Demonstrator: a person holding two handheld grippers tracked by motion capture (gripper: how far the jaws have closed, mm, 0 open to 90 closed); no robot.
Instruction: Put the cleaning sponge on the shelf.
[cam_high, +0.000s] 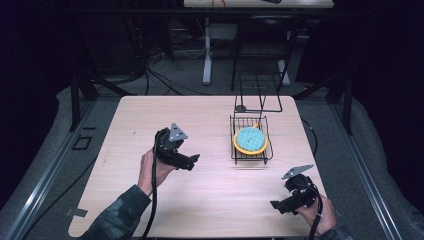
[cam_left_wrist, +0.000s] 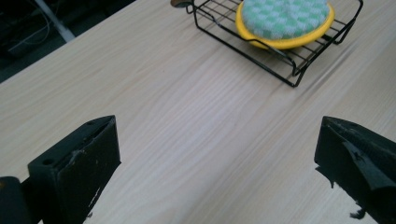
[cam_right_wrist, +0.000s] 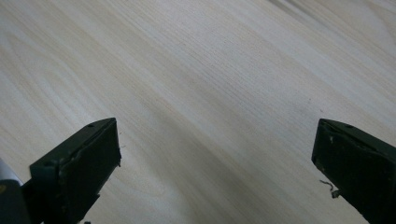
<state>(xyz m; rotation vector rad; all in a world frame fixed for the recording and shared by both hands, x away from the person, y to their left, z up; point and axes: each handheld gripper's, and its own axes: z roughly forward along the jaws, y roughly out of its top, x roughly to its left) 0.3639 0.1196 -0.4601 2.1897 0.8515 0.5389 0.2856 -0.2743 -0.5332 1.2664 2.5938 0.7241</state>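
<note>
the left gripper (cam_high: 192, 161) sits at centre-left of the high view, above bare table (cam_high: 200, 200), jaws spread to full width and holding nothing. the right gripper (cam_high: 277, 206) is at lower right of the same view, jaws likewise spread wide and empty, pointing toward the frame's left.

the sponge (cam_high: 250, 139), green-checked on a yellow base, lies in the wire rack (cam_high: 234, 150) right of centre in the high view, well apart from both grippers. a taller wire stand (cam_high: 257, 95) rises just behind the rack.

probable faults from this position:
- a low approach by the left gripper could catch a jaw on the rack's near rail and drag or tip the light rack.
- closing on the sponge's yellow rim alone could let the soft pad fold and slip out.
- a jaw could wedge between the rack's wires under the sponge.

view differences: the left gripper view places sponge (cam_left_wrist: 285, 21) and rack (cam_left_wrist: 299, 74) at upper right, showing the raised feet and the sponge's thickness, which the high view flattens. the right gripper view shows wood grain between its jaws. the high view gives the hands and the wire stand.
</note>
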